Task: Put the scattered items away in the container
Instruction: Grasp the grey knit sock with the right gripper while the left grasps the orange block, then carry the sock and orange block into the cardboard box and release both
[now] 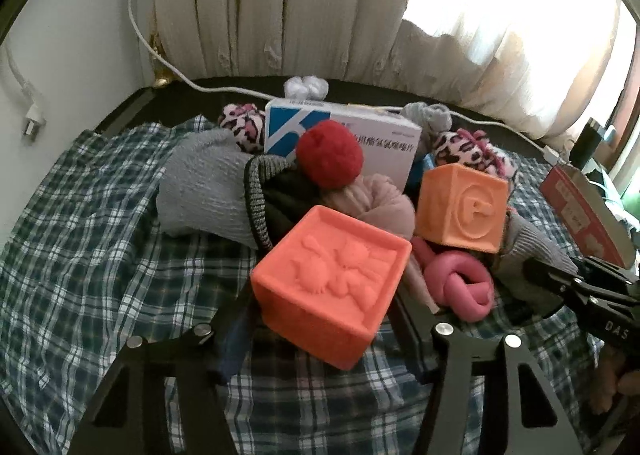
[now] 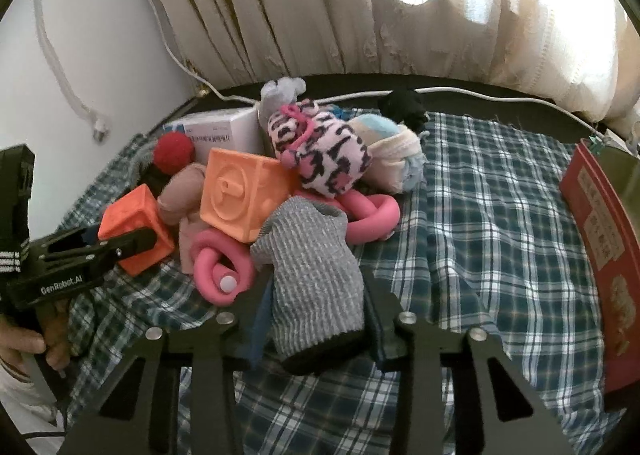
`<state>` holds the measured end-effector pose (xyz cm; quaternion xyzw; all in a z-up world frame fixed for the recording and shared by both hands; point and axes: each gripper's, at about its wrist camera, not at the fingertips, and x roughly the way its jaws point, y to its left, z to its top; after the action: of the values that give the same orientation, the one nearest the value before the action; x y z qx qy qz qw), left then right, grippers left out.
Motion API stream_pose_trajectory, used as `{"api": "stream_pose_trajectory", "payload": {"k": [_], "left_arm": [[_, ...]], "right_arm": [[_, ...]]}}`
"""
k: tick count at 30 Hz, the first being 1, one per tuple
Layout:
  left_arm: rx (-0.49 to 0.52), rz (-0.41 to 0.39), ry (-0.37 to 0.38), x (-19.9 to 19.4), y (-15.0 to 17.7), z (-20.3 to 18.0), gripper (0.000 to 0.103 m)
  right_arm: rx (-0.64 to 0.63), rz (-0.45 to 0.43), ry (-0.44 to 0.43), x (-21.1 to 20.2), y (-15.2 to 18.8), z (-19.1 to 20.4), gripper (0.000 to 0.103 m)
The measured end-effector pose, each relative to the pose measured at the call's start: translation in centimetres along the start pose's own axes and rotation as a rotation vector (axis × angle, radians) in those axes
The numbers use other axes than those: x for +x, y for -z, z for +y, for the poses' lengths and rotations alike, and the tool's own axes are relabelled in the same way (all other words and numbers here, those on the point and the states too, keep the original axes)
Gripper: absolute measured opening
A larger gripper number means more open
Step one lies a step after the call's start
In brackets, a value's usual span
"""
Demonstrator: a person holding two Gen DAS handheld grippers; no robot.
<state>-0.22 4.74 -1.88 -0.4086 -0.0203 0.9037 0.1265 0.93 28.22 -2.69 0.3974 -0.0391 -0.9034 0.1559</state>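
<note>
A pile of items lies on the plaid cloth (image 1: 80, 255). In the left wrist view my left gripper (image 1: 322, 311) is shut on a red-orange embossed cube (image 1: 332, 275), with a pad against each side. The same cube (image 2: 132, 215) shows in the right wrist view with the left gripper (image 2: 132, 241) across it. My right gripper (image 2: 320, 295) is shut on a grey ribbed sock (image 2: 316, 263) at the pile's near edge. Behind it are a lighter orange cube (image 2: 240, 199), pink knotted rings (image 2: 224, 267), a pink leopard sock (image 2: 320, 151) and a red pompom (image 2: 174, 153). A red box (image 2: 600, 235) stands at the right.
A white medicine carton (image 1: 360, 139), a grey rolled cloth (image 1: 200, 191) and a beige sock (image 1: 380, 203) are in the pile. A white cable (image 1: 224, 89) runs along the table's far edge below the curtains (image 1: 280, 3). Bare plaid cloth (image 2: 500, 215) lies between pile and red box.
</note>
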Motion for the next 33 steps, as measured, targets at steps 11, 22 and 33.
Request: {"api": "stream_pose_trajectory", "payload": {"k": [11,22,33], "left_arm": [[0.039,-0.043,0.029,-2.1,-1.2,-2.9,0.063],[0.124,-0.077,0.117,-2.5,-2.4,-8.9,0.063],[0.227,-0.082,0.25,-2.5,-3.8,-17.0,0.063]], "right_arm": [[0.058,-0.106,0.014,-3.6,0.1,-1.5,0.043],[0.206,-0.284,0.173,-11.1,0.7,-7.7,0.043],[0.451,-0.349,0.451,-16.5,3.0,-17.9,0.047]]}}
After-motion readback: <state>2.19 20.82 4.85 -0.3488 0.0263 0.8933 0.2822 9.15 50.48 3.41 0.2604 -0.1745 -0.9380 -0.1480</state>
